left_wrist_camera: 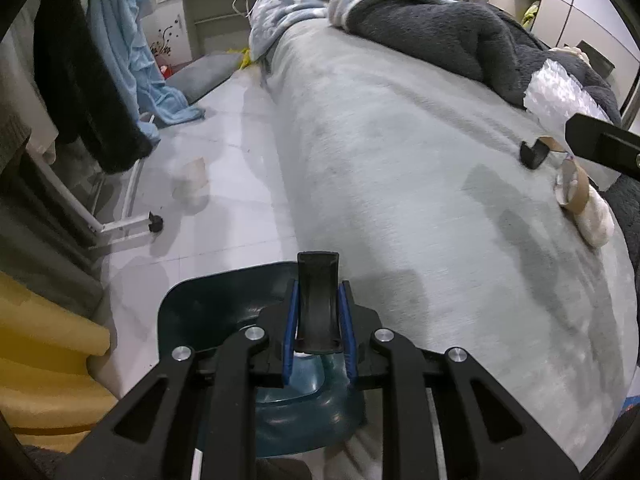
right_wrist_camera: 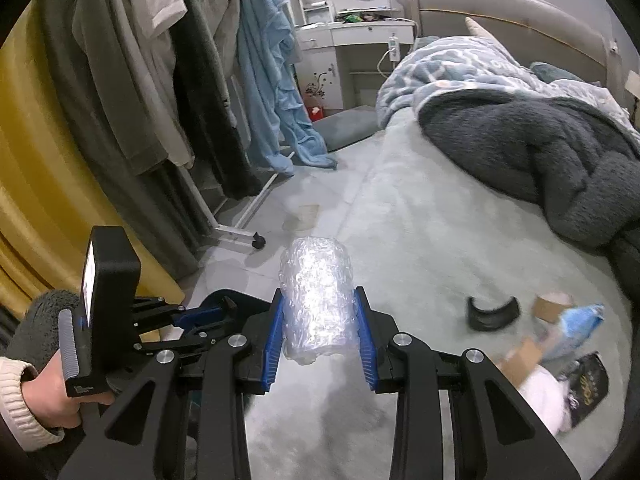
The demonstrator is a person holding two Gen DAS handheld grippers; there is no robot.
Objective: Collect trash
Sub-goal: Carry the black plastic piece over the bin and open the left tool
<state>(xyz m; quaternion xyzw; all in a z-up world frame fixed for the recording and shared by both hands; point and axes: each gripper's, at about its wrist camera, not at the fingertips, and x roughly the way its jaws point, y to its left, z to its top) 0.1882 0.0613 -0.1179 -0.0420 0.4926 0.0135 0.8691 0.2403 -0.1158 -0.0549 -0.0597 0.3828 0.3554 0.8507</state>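
Observation:
My left gripper (left_wrist_camera: 318,316) is shut on the black handle (left_wrist_camera: 318,300) of a dark teal trash bin (left_wrist_camera: 224,308), held beside the bed's near edge. My right gripper (right_wrist_camera: 319,320) is shut on a roll of clear bubble wrap (right_wrist_camera: 316,300), held above the grey bed cover; the roll also shows in the left wrist view (left_wrist_camera: 560,96). On the bed lie a black curved plastic piece (right_wrist_camera: 492,314), a cardboard tube (right_wrist_camera: 554,306), a blue wrapper (right_wrist_camera: 580,328), a white wad (right_wrist_camera: 548,396) and a dark packet (right_wrist_camera: 590,384). The left gripper also appears in the right wrist view (right_wrist_camera: 192,316).
A dark grey blanket (right_wrist_camera: 540,152) and a blue patterned quilt (right_wrist_camera: 460,68) lie on the bed (left_wrist_camera: 400,160). A clothes rack with hanging clothes (right_wrist_camera: 160,80) stands on the left, its wheeled foot (right_wrist_camera: 258,242) on the floor. A crumpled cup (left_wrist_camera: 192,184) lies on the floor. A yellow curtain (right_wrist_camera: 40,160) hangs at far left.

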